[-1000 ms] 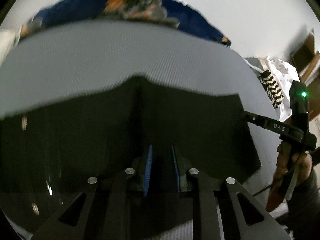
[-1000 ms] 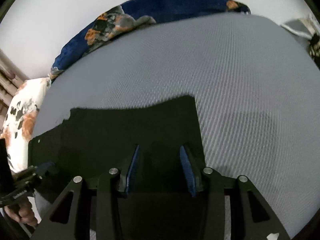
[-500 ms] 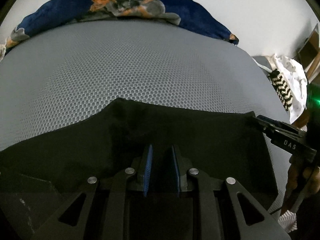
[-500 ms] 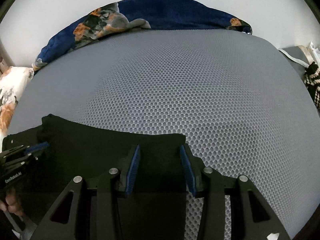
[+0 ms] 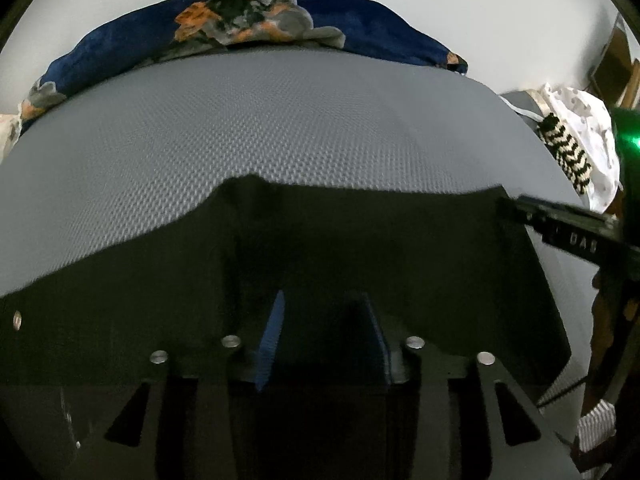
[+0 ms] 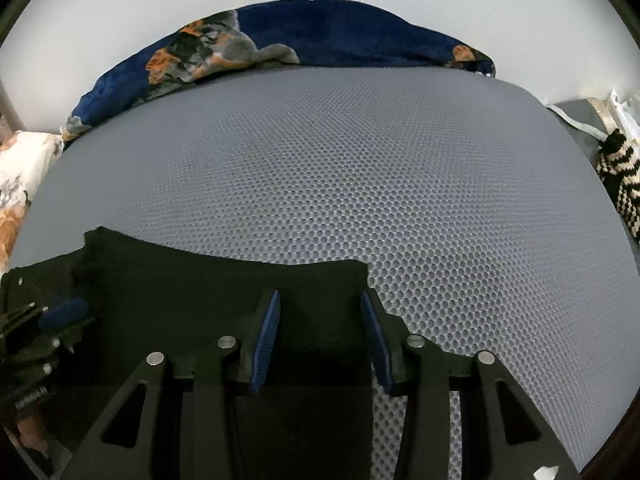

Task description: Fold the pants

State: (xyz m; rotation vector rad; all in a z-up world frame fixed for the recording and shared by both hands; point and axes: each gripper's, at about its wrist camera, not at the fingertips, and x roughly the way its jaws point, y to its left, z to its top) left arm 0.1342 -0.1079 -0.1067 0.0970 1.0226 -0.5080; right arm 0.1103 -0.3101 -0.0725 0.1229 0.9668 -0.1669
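The left gripper (image 5: pixel 324 344) stood partly spread over the black pants (image 5: pixel 360 248), its blue pads (image 5: pixel 272 344) apart with dark cloth lying under and between them; its jaws had just been opening, and the pads did not press on the fabric. Half a second before, those pads were close together. The right gripper (image 6: pixel 320 336) was also partly spread, about as wide as in the earlier frames, with the near right corner of the pants (image 6: pixel 224 284) running between its pads (image 6: pixel 266 336); whether the pads actually pinched the cloth could not be told, since the fabric there was black on black. In the left view the right gripper (image 5: pixel 560 220) reached in from the right edge to the pants' right corner, a hand (image 5: pixel 604 320) showing dimly below it. In the right view the left gripper (image 6: pixel 52 316) sat at the left edge on the pants' far left part. The pants lay flat on the near part of a grey honeycomb-textured mattress (image 6: pixel 360 168), their far edge running roughly across both views; a second ago that edge looked higher and blurred in the left view, and it now lay lower on the bed. Beyond the bare mattress a navy blanket (image 5: pixel 360 24) with orange and grey flowers was bunched along the white wall (image 5: pixel 480 8). At the far right lay a black-and-cream knitted item (image 5: pixel 568 152) beside white cloth (image 5: pixel 580 120).
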